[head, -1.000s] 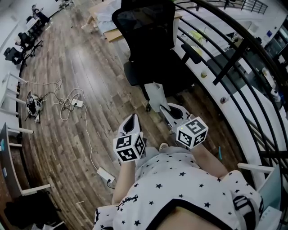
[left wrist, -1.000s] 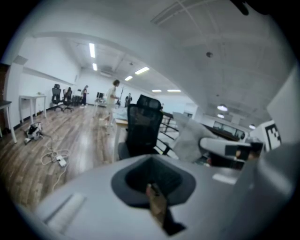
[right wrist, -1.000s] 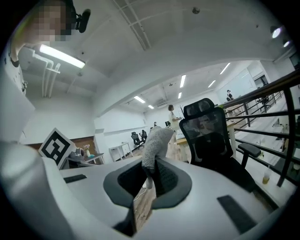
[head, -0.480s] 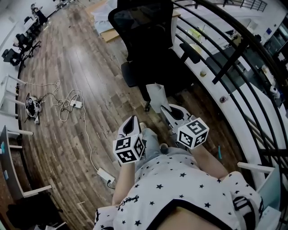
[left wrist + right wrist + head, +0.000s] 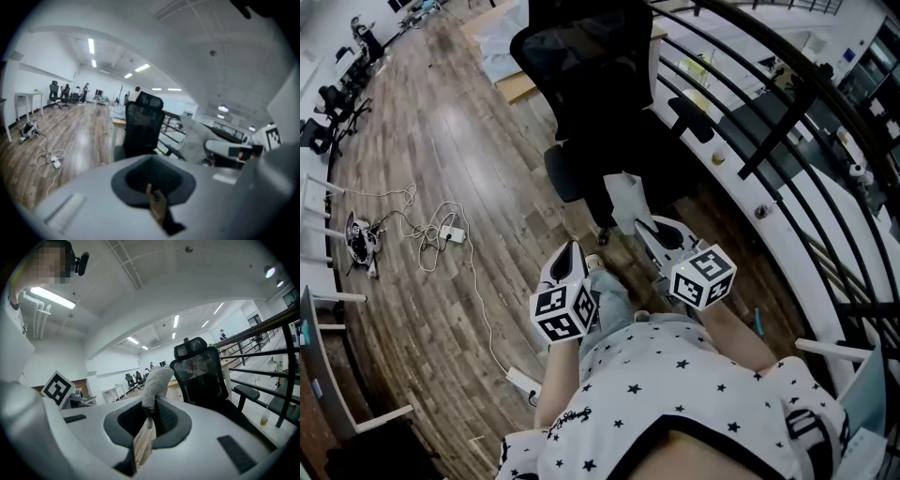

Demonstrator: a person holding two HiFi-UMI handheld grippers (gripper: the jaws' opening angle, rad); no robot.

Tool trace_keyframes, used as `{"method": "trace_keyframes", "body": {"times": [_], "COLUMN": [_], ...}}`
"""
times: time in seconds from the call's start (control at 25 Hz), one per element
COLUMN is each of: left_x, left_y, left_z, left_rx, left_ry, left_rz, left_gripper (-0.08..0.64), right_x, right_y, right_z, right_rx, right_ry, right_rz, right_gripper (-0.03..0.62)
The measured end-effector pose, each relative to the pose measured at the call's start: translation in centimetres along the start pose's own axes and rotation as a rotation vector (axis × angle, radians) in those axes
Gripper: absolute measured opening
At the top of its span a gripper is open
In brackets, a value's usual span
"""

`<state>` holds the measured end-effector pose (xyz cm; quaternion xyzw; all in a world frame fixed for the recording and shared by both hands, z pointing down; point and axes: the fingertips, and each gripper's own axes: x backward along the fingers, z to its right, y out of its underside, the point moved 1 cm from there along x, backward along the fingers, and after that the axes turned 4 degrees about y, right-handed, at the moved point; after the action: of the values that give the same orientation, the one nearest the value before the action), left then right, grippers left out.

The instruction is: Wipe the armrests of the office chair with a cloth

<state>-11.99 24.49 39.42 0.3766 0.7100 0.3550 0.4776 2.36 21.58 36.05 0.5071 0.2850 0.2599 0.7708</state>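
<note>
My right gripper [image 5: 652,231] pinches the grey cloth [image 5: 624,201], my left gripper [image 5: 572,251] sits closed (nothing between), office chair [image 5: 586,66] at twelve o'clock.

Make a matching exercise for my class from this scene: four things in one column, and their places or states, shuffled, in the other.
Things:
1. cloth
2. left gripper
3. office chair
4. white power strip

Places or states:
A. lying on the wooden floor
B. black, standing beside the railing
C. jaws together, holding nothing
D. pinched in the right gripper

Pairs: 1-D, 2-C, 3-B, 4-A
</note>
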Motion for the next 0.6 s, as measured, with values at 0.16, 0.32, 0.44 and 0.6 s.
{"method": "trace_keyframes", "body": {"times": [0.16, 0.32, 0.44, 0.6], "left_x": [-2.4, -4.8, -6.4, -8.4], "left_y": [-1.5, -3.3, -4.7, -6.5], "left_z": [-1.5, -3.1, -4.4, -5.9], "left_rx": [0.013, 0.015, 0.018, 0.019], "left_ry": [0.0, 0.002, 0.01, 0.02], "left_rz": [0.006, 0.002, -0.004, -0.015], "left_gripper": [0.003, 0.003, 0.003, 0.003], "right_x": [-2.8, -5.7, -7.9, -10.5], "right_y": [-1.3, -2.7, -3.6, -4.6], "right_z": [1.3, 2.4, 2.8, 3.3], "right_rx": [0.009, 0.013, 0.015, 0.015], "right_ry": [0.005, 0.01, 0.015, 0.027], "right_rz": [0.007, 0.01, 0.006, 0.004], "right_gripper": [0.029, 0.029, 0.029, 0.029]}}
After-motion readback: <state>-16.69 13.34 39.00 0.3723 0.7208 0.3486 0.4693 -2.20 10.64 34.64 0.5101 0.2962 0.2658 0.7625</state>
